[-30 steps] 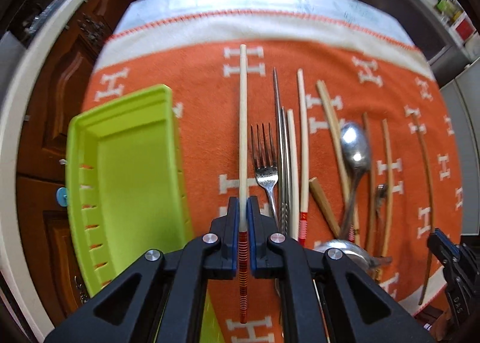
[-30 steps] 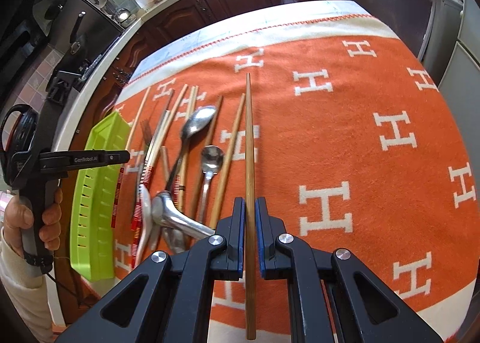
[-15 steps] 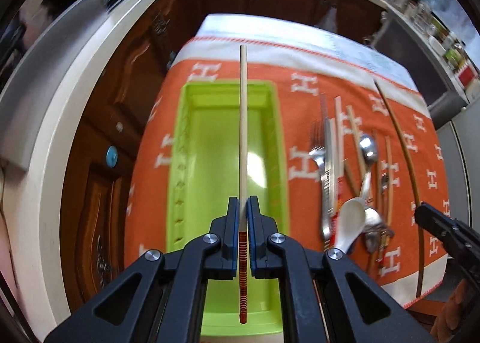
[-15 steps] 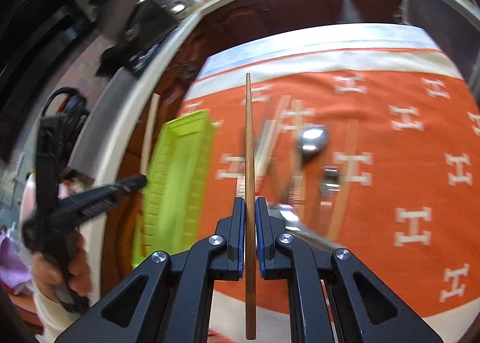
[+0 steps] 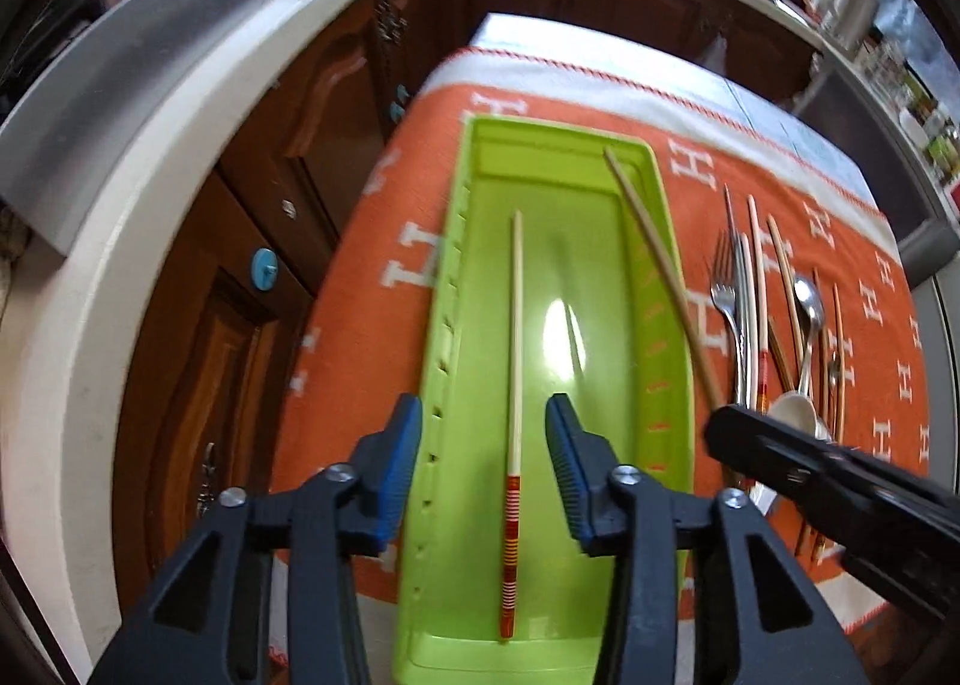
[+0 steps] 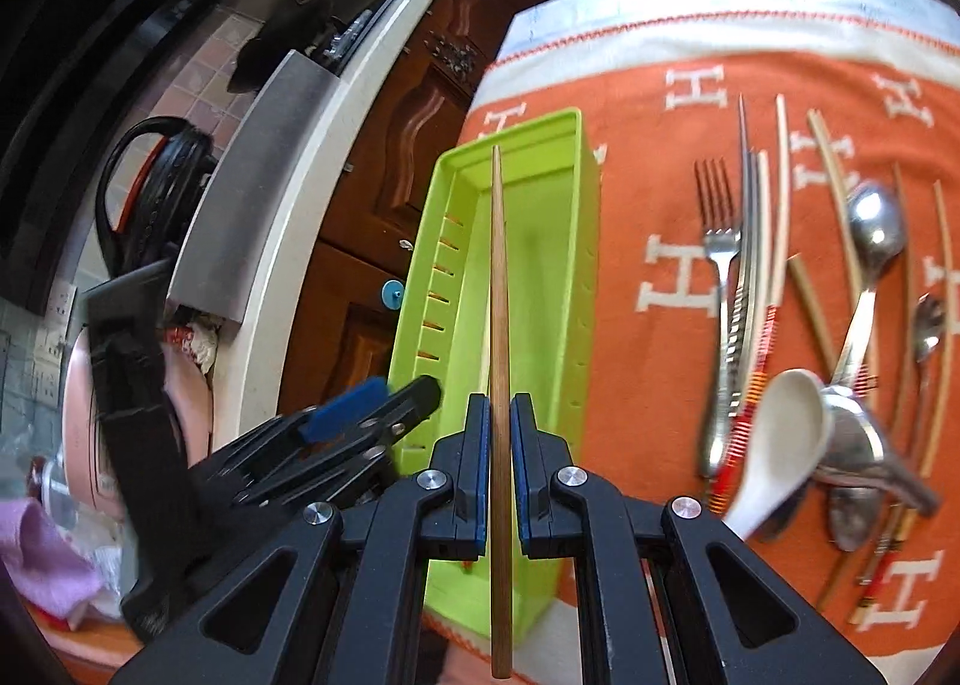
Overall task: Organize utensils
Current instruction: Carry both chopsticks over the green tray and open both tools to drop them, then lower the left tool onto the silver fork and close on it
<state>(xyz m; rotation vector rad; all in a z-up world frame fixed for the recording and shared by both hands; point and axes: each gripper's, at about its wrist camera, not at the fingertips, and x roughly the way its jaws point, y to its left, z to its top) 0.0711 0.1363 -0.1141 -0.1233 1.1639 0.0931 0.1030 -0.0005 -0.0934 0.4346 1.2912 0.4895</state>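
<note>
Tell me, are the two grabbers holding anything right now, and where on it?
The right gripper pinches a brown chopstick near its thick end. The left gripper is open and holds nothing; its red-striped chopstick lies in the green tray.

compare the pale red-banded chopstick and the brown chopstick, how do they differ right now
The pale chopstick has a red striped handle end; the brown chopstick is plain wood. The pale one lies released in the green tray, between the open left gripper; the brown one sits inside the right gripper, above the tray.
</note>
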